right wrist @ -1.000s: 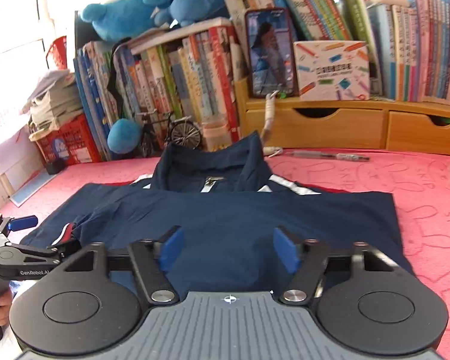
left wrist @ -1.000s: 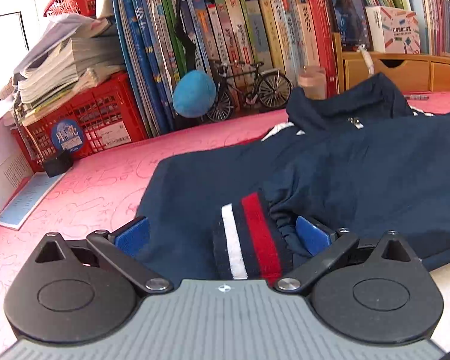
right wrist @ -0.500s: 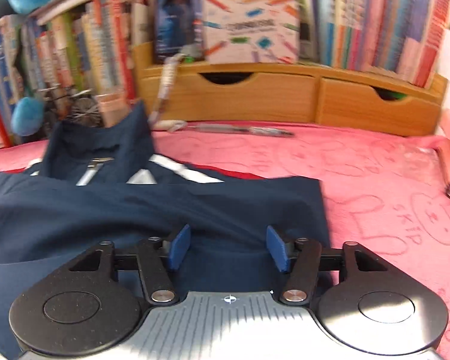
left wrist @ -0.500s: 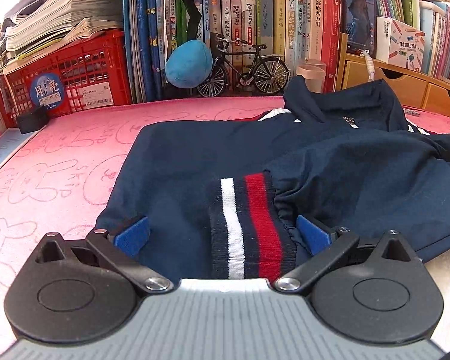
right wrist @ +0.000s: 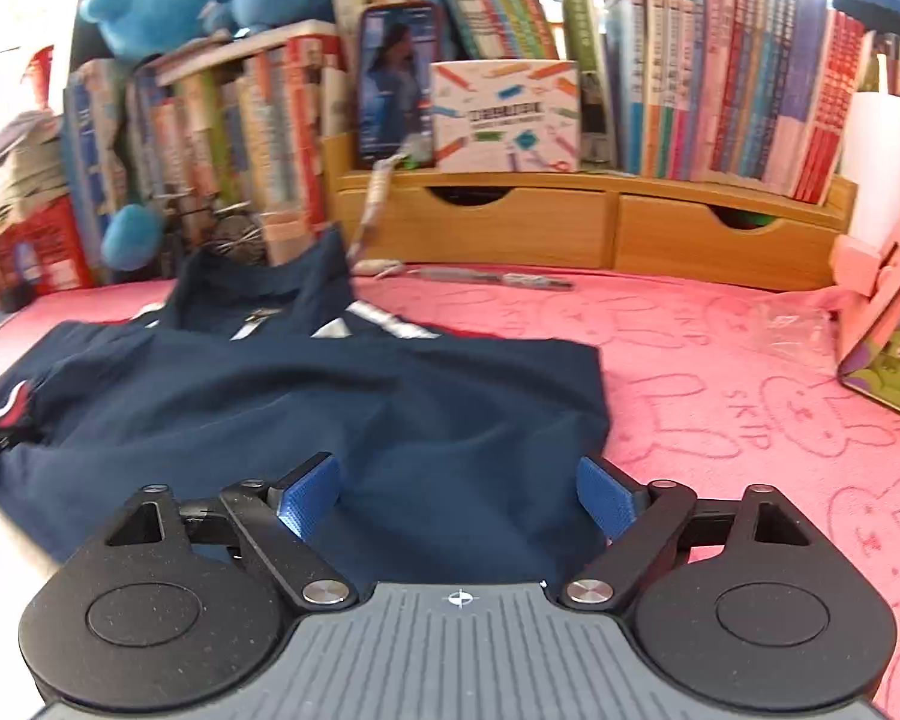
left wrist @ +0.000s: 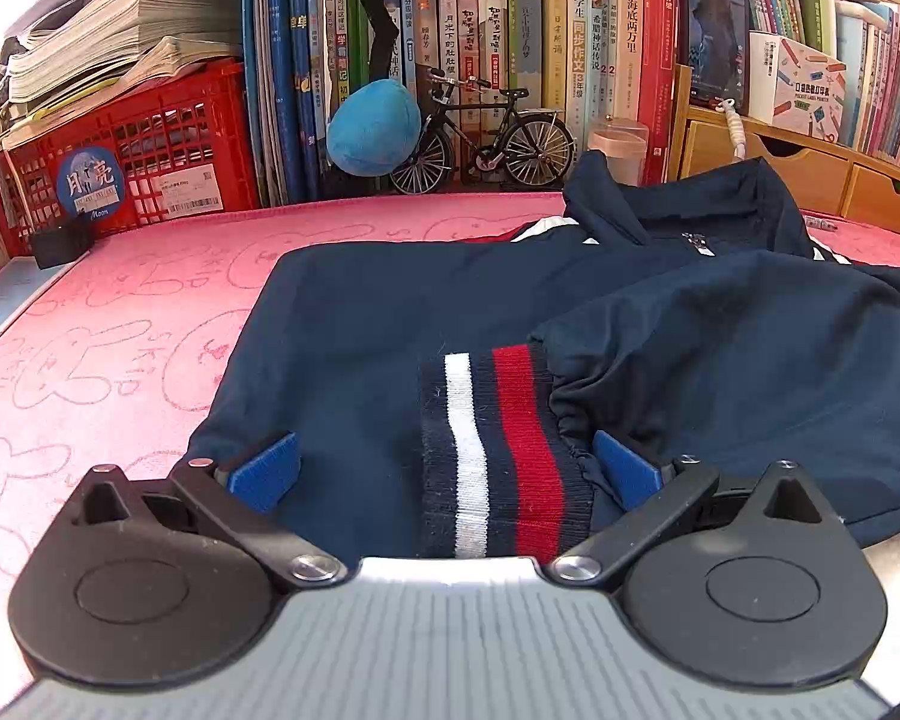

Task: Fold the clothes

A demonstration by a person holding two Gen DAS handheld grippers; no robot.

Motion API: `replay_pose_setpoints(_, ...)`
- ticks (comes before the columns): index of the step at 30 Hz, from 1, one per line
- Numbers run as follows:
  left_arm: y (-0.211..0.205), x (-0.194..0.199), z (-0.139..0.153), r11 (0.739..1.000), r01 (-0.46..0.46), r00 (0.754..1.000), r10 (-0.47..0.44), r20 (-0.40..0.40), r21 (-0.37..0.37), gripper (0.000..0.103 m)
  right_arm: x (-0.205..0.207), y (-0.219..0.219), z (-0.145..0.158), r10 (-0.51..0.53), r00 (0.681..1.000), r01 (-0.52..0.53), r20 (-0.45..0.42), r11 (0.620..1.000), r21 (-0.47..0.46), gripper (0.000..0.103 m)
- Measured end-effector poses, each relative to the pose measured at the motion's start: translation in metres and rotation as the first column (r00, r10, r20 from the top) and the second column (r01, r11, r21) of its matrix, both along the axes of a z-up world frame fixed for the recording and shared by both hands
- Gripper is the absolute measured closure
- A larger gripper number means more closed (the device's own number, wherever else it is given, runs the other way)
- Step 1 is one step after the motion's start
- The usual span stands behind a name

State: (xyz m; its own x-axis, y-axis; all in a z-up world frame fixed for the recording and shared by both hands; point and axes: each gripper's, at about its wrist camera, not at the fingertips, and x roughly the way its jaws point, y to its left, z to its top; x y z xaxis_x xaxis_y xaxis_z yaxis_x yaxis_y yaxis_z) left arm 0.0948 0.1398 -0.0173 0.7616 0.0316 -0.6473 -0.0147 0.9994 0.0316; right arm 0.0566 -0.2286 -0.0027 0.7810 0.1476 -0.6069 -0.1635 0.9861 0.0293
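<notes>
1. Red crate [left wrist: 150, 144], back left: stacked papers on top, contents hidden.
2. Jacket [left wrist: 570, 324] lies on the pink cloth [left wrist: 120, 324].
3. Left gripper [left wrist: 444, 468]: jaws apart, striped cuff [left wrist: 498, 456] between, unpinched.
4. Right gripper [right wrist: 459, 498]: jaws opening over the hem, pads clear.
5. Only the right view shows the pen [right wrist: 498, 279].
6. Since a second ago, the right view has swung rightward.

The jacket's [left wrist: 570, 324] hem was hidden behind the left claw [left wrist: 444, 471] at six o'clock; book spines [right wrist: 198, 138] were blurred.
</notes>
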Motion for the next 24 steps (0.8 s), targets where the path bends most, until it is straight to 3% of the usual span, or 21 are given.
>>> replay_pose_setpoints(4,0.001,0.000,0.000,1.000,0.001,1.000,-0.001,-0.001,-0.001,0.000,-0.023,-0.008,-0.011,-0.029,0.998,0.023,-0.056,0.995,-0.098,0.012)
replay_pose_setpoints(7,0.000,0.000,0.000,1.000,0.001,1.000,-0.001,-0.002,0.000,0.000,-0.036,-0.049,-0.014,-0.115,0.990,0.115,-0.080,0.993,-0.002,0.003)
replay_pose_setpoints(12,0.000,0.000,0.000,1.000,0.000,1.000,0.000,-0.002,0.001,0.000,-0.062,-0.076,-0.011,-0.192,0.979,0.189,-0.065,0.981,-0.053,0.001)
replay_pose_setpoints(15,0.000,0.000,0.000,1.000,0.000,1.000,0.000,-0.001,0.000,0.000,-0.081,-0.078,-0.009,-0.190,0.981,0.187,-0.028,0.979,-0.080,0.001)
replay_pose_setpoints(19,0.001,-0.001,0.000,1.000,0.001,1.000,-0.001,-0.001,-0.001,0.000,-0.103,-0.074,-0.004,-0.152,0.988,0.152,0.012,0.988,-0.024,0.001)
replay_pose_setpoints(24,-0.001,-0.013,0.005,1.000,0.027,0.999,-0.027,0.023,0.010,0.000,-0.140,-0.061,0.013,-0.060,0.990,0.055,0.127,0.998,0.042,0.000)
